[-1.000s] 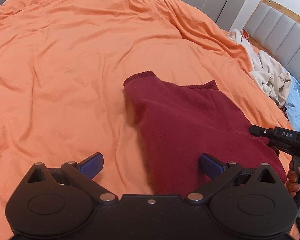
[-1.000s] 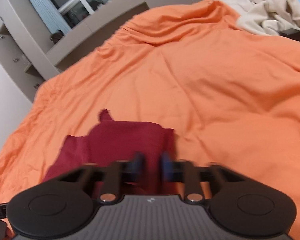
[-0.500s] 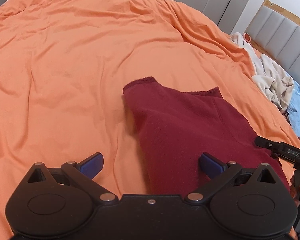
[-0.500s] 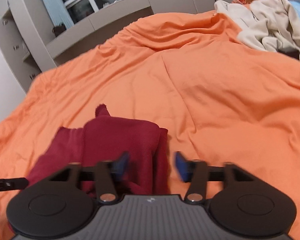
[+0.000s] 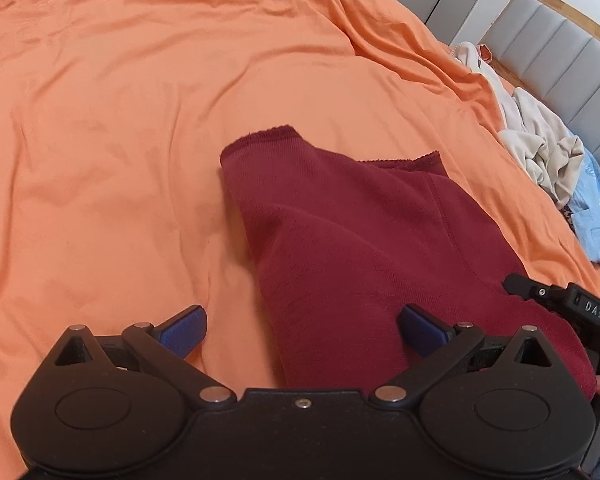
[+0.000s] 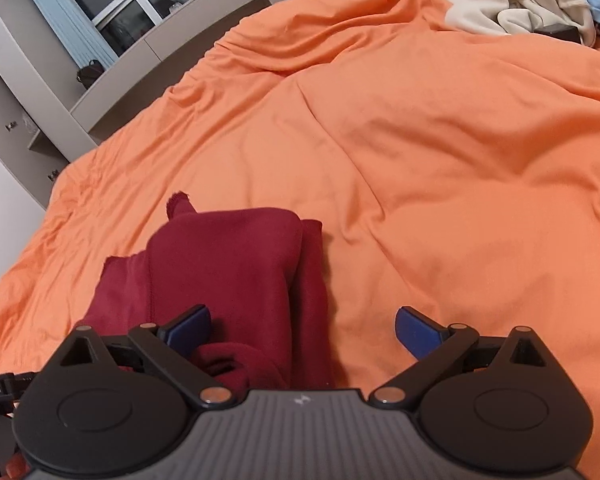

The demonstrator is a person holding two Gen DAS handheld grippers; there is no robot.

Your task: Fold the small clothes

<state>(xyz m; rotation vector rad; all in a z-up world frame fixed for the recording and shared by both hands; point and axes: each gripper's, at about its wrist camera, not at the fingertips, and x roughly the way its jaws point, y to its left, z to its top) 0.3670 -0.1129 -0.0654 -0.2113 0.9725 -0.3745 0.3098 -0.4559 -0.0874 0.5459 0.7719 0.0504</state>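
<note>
With both the left gripper (image 5: 302,330) and right gripper (image 6: 302,330) spread apart and empty, the folded red garment (image 5: 364,248) lies loose on the orange bedspread (image 5: 140,120), where its bulky near layers could spring open.

Matt ribbed-knit maroon garment (image 5: 364,248) lies on smooth, creased orange cotton-like bedcover (image 5: 120,128).

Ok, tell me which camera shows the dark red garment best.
The left wrist view: the dark red garment lies almost whole there, with its hemmed edges and a seam visible. The right wrist view shows only its folded end, partly hidden behind the open right gripper.
</note>
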